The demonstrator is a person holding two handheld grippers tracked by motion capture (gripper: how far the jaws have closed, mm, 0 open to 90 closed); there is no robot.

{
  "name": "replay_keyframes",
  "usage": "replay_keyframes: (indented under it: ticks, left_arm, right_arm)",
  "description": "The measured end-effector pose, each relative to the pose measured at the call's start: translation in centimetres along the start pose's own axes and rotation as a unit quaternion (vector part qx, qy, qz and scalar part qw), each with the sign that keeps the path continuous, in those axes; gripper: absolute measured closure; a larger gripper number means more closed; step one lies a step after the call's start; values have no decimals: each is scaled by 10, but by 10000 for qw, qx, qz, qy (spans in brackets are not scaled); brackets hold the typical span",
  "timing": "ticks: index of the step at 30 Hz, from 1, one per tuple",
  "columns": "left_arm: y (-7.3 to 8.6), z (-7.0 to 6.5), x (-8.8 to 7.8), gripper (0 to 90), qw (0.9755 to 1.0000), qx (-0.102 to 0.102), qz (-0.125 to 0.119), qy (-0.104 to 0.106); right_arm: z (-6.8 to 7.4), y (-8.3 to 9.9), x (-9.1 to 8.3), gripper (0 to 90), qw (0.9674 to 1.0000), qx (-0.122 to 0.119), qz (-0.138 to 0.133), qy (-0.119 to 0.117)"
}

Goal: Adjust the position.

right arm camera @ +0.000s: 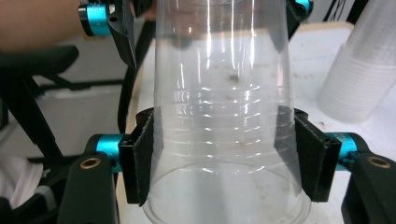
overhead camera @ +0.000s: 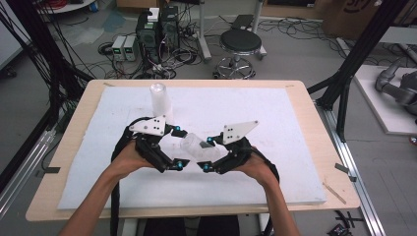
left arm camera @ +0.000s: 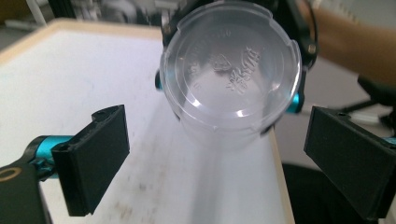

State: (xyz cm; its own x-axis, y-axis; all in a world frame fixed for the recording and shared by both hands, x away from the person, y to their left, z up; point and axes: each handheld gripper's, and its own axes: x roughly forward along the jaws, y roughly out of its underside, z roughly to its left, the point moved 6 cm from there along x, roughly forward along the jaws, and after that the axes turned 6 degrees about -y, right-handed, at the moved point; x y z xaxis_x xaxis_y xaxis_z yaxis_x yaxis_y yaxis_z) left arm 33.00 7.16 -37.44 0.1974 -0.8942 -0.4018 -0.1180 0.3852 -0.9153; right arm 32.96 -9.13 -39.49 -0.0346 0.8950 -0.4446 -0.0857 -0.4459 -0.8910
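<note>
Clear ribbed plastic cup (right arm camera: 224, 116), right tool (right arm camera: 224, 161) clamped

Embossed marks stand on the clear base of the plastic cup (left arm camera: 231, 77) in the left gripper view: a curved line of small raised letters along the left of the base, and a raised emblem near its centre. Neither can be read; the letters are too faint and blurred. In the high view, a cardboard box (overhead camera: 355, 14) beyond the far right corner of the table (overhead camera: 314, 118) carries part of a dark printed mark, cut off by the frame edge and not legible. No other text, label or number can be read.
</note>
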Motion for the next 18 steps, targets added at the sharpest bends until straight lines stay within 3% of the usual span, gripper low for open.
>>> replay_keyframes:
  ticks: [3,6,10,11,16,18]
  left_arm:
    - [1,0,-3,68,9983,110,574,9]
    - [3,1,-6,68,9934,195,1133,36]
    - [4,1,-9,68,9841,278,1754,68]
    - [4,2,-10,68,9808,314,1924,45]
    - [4,5,-10,68,9695,362,2424,-10]
    - [4,5,-9,69,9634,447,2644,-28]
  right_arm:
    - [0,-2,0,329,9992,-29,401,19]
    - [0,-3,1,329,9968,15,798,0]
    - [0,-4,4,329,9900,29,1410,-3]
    - [0,-4,5,329,9884,40,1517,-8]
    - [-1,-10,6,329,9766,36,2152,-12]
    - [-1,-12,5,329,9717,50,2362,7]
